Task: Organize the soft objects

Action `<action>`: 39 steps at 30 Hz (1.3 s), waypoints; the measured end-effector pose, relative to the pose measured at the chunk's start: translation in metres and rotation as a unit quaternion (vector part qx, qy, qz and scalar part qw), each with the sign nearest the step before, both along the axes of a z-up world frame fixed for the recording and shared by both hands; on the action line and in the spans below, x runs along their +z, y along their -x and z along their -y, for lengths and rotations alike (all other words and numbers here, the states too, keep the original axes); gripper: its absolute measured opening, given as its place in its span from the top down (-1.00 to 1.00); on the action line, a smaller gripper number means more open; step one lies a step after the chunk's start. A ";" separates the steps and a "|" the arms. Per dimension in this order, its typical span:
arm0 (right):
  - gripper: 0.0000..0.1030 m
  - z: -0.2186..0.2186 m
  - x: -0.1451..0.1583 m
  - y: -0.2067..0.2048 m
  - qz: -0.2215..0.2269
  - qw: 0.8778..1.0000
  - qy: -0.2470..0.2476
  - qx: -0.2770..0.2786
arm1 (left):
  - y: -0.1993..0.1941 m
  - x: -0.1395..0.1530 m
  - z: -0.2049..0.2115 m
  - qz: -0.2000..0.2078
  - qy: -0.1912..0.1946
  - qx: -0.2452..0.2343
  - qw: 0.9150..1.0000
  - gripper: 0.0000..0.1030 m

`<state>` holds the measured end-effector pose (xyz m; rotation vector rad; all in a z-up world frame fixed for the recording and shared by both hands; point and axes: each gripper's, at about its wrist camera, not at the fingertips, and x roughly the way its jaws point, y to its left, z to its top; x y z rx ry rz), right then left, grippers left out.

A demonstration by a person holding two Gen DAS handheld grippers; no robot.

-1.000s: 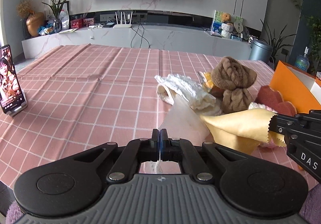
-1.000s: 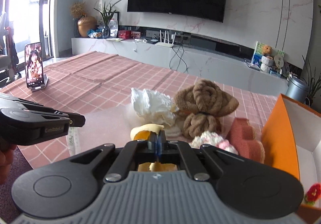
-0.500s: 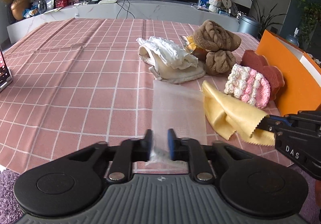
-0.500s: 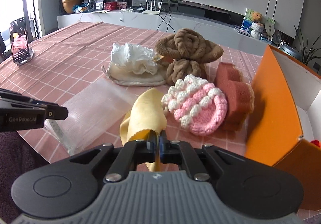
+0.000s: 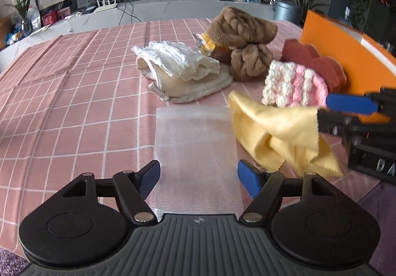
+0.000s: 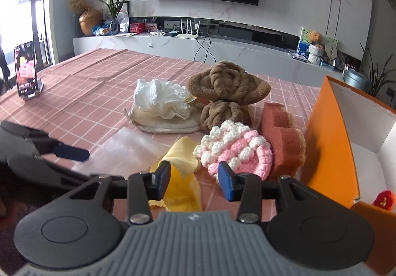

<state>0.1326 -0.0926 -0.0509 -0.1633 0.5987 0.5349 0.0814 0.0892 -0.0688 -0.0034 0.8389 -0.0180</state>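
A clear plastic bag (image 5: 195,142) lies flat on the pink checked tablecloth. My left gripper (image 5: 199,178) stands over its near end, jaws opening wide, neither pad touching it. Right of the bag the yellow cloth (image 5: 272,132) lies crumpled, one corner draped on a finger of my right gripper (image 5: 346,112). In the right wrist view that gripper (image 6: 194,174) has its jaws opening; the yellow cloth (image 6: 182,177) sags between them against the left pad, not pinched. Behind it lies a pink and white crochet piece (image 6: 235,149).
A white crumpled cloth (image 5: 178,60) on a beige pouch (image 5: 195,87), a brown knotted towel (image 5: 245,38) and a red-brown sponge (image 6: 282,137) lie farther back. An open orange box (image 6: 329,137) stands at the right. A phone on a stand (image 6: 26,73) is far left.
Both grippers went from shut to open and sank toward the table. The clear bag left the left jaws and now lies flat. The yellow cloth slackened onto the table.
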 end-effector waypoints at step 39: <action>1.00 -0.029 -0.016 -0.003 -0.005 0.999 0.007 0.050 | 0.002 0.019 -0.009 0.048 0.051 0.023 0.997 0.96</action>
